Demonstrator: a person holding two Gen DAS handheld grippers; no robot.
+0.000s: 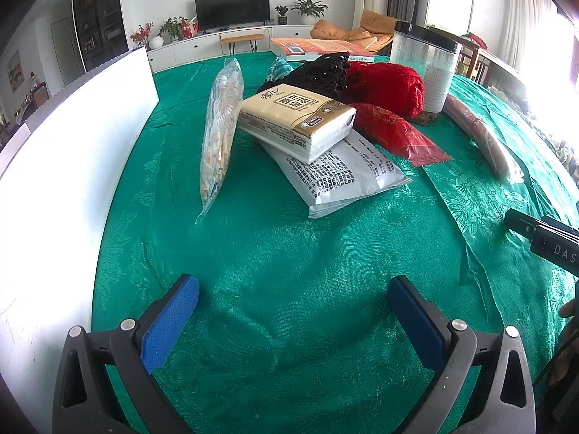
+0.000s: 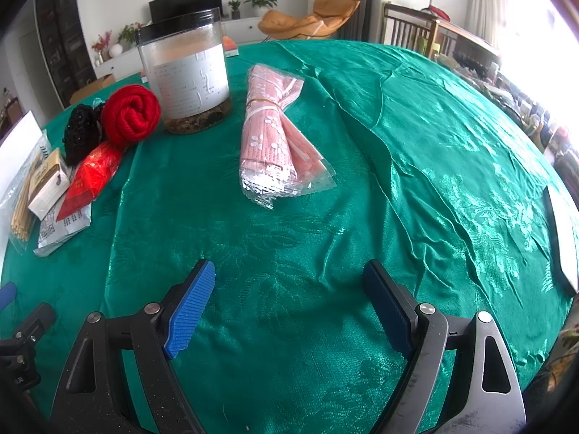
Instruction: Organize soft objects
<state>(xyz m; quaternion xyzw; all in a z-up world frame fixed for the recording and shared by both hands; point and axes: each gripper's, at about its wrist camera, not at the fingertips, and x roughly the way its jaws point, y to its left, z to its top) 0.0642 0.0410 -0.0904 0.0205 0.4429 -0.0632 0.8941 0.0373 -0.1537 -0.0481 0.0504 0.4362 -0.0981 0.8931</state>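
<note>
On the green tablecloth [image 1: 289, 253] lies a pile: a beige tissue pack [image 1: 295, 119] resting on a white printed pouch [image 1: 340, 177], a red foil packet [image 1: 394, 132], red yarn [image 1: 387, 83] and a black knitted piece [image 1: 318, 70]. A long clear bag of sticks [image 1: 219, 126] lies to the left of the pile. My left gripper [image 1: 293, 311] hovers open in front of the pile, holding nothing. A pink flowered bundle in clear wrap [image 2: 271, 133] lies ahead of my right gripper [image 2: 289, 303], which is open and empty. The yarn [image 2: 130, 114] and red packet [image 2: 90, 177] appear at the left of the right wrist view.
A clear jar with a black lid [image 2: 186, 72] stands behind the yarn. A white board [image 1: 72, 152] runs along the left edge of the table. A book [image 1: 318, 49] lies at the far side. The other gripper's body [image 1: 546, 238] shows at the right.
</note>
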